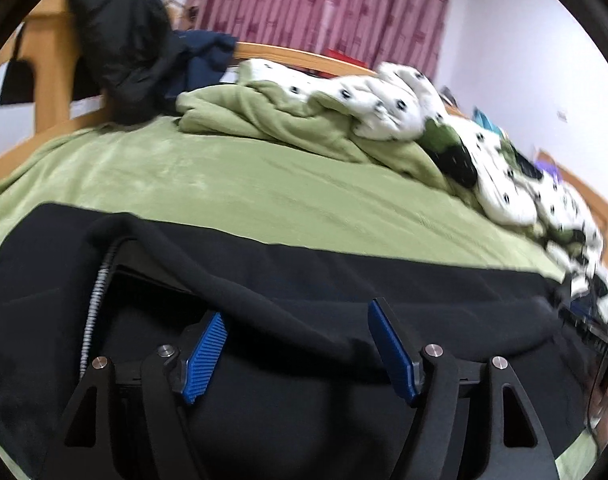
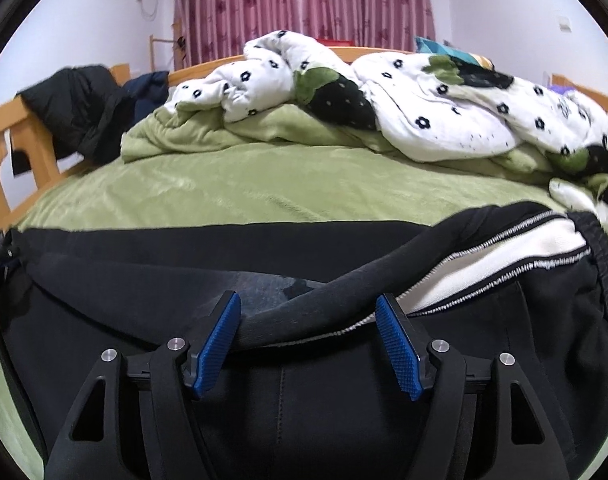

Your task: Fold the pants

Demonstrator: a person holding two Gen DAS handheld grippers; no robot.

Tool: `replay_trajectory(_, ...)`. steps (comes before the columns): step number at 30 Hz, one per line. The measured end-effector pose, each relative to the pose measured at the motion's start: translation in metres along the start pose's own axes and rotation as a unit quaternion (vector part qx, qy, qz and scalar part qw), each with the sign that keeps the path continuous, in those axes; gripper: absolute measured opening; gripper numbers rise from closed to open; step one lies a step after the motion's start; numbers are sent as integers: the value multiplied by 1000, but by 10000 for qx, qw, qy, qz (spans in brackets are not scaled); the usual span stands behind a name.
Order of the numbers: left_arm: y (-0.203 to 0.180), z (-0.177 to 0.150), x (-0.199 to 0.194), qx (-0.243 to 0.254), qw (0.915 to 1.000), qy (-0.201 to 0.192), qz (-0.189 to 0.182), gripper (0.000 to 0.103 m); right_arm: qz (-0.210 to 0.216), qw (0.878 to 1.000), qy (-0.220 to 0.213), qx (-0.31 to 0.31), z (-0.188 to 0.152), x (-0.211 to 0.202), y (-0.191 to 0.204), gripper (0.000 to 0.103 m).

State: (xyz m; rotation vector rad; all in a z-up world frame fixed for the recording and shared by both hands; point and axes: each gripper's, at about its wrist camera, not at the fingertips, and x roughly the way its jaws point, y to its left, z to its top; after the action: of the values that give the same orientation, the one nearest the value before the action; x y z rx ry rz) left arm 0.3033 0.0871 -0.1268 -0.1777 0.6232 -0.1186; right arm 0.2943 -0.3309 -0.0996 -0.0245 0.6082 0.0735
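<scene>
Left wrist, claw: the left gripper (image 1: 296, 344) stands apart, a raised fold of the black pants (image 1: 288, 280) passing between its pads, unclamped.
Left wrist, risk: closing shallow likely pinches one layer only.
Right wrist, claw: the right gripper (image 2: 307, 340) is apart astride the dark fold by the white lining (image 2: 503, 258).
Right wrist, surroundings: quilt (image 2: 423, 92) heaped at 12 o'clock, limiting spread on the green sheet (image 2: 244, 188).

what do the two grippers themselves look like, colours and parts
Both match. The left gripper and right gripper each have two matte black angular arms with triangular cutouts and round silver pivot pins. Their fingers carry bright blue ribbed pads. No markings, sleeves or hands show.
</scene>
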Motion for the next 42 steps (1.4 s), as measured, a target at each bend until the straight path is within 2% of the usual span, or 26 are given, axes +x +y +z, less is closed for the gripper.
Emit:
replay_trajectory(4,-16,-4,-5,349,9986,-6,-401,69,57,9996,-143,-255,-2,-6,9,69)
replay_trajectory(9,-23,-6,-8,474,9984,-43,-314,73,242,9983,-302,-424,-3,-13,15,69)
replay_trajectory(13,-20,-5,-6,383,9991,12,-198,73,151,9988,-126,-446,-1,-6,18,70)
replay_trajectory(17,-17,-4,-2,306,9994,88,-104,73,-80,9992,263,-275,0,10,13,70)
replay_trajectory(20,-18,-4,-1,315,9994,118,-90,74,-277,9988,382,-105,0,16,8,70)
replay_trajectory(25,-16,-4,-1,310,9995,78,-38,75,-494,9985,208,104,-2,10,-1,69)
replay_trajectory(29,-13,-4,-5,209,9997,0,108,76,-345,9984,-279,345,-2,-9,-12,69)
replay_trajectory(32,-7,-6,-10,-5,9995,-34,305,76,-481,9952,-652,555,-3,-26,-17,69)
replay_trajectory(35,4,-14,-19,-423,9988,87,226,76,-651,9908,-779,891,-10,-42,-25,70)
replay_trajectory(39,24,-43,-50,-1218,9924,189,-11,76,-474,9865,-540,1471,-37,-65,-42,70)
replay_trajectory(42,36,-65,-74,-1605,9868,192,-42,76,-392,9813,-481,1823,-60,-90,-50,70)
